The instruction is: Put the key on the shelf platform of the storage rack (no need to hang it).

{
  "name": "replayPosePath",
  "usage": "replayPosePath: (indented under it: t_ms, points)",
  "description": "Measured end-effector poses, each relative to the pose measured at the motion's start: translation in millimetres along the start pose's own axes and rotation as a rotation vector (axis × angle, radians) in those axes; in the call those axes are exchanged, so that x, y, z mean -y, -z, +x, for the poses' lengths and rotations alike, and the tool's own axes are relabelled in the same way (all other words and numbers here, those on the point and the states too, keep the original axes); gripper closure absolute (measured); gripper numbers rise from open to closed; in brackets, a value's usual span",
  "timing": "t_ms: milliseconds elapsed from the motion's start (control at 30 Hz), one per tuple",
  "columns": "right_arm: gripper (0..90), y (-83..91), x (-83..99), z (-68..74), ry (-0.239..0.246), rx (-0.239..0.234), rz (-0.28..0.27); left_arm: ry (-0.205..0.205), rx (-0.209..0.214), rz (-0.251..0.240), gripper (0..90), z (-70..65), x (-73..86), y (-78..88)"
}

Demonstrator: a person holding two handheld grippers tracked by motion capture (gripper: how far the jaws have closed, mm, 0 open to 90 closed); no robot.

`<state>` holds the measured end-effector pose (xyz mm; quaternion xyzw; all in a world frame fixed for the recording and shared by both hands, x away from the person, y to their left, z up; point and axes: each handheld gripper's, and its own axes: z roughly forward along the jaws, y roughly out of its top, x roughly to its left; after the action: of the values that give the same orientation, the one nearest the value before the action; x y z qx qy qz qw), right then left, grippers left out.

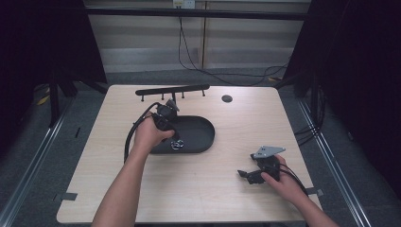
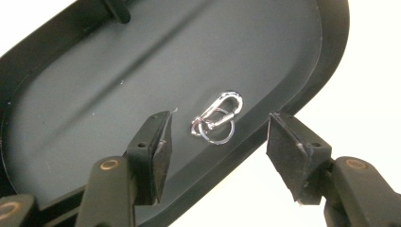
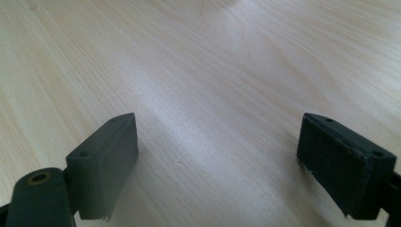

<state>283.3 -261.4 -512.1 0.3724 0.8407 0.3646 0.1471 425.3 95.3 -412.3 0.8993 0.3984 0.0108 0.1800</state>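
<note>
No words, labels, brands or numbers can be read on anything; the small fittings at the top edge of the high view are too blurred to tell.

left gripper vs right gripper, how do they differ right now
The left gripper hangs over the oval black plastic tray, while the right gripper sits over the bare pale wood table. A small silver carabiner clip with a ring lies in the tray beneath the left gripper's jaws; between the right gripper's jaws there is bare wood. In the high view the left gripper is farther from the person than the right. Both stand open and hold nothing.
</note>
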Motion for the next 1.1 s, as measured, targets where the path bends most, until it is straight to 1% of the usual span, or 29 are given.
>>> replayPosePath:
  t_ms: [200,433,467,500,533,600,800,867,900,1033,1100]
  points:
    - [13.0,0.0,0.0,-0.1,0.002,0.000,0.000,-0.005,-0.005,0.001,34.9,0.6,3.6,3.7]
    - [13.0,0.0,0.0,0.0,0.000,0.000,0.000,0.000,-0.008,-0.036,30.7,3.1,9.8,11.9]
    - [13.0,0.0,0.0,0.0,0.000,0.000,0.000,0.005,-0.007,-0.032,30.1,3.3,10.7,13.1]
    - [13.0,0.0,0.0,0.0,0.000,0.000,0.000,0.001,-0.012,-0.037,29.6,3.9,11.7,13.9]
    - [13.0,0.0,0.0,0.0,0.000,0.000,0.000,0.009,-0.008,-0.041,29.3,4.3,13.1,14.1]
    - [13.0,0.0,0.0,0.0,0.000,0.000,0.000,0.011,-0.012,-0.042,28.2,5.5,15.4,14.7]
    - [13.0,0.0,0.0,0.0,0.000,0.000,0.000,0.023,-0.016,-0.047,26.7,9.2,22.0,16.4]
    - [13.0,0.0,0.0,-0.1,0.001,0.000,0.000,0.016,-0.017,-0.043,26.3,10.4,23.9,17.6]
    - [13.0,0.0,0.0,0.0,0.000,0.000,0.000,0.026,-0.018,-0.053,26.0,9.9,25.1,17.5]
    - [13.0,0.0,0.0,0.0,0.000,0.000,0.000,0.025,-0.021,-0.046,25.9,11.0,29.1,19.6]
    - [13.0,0.0,0.0,0.0,0.000,0.000,0.000,0.031,-0.016,-0.048,25.7,11.7,31.4,20.4]
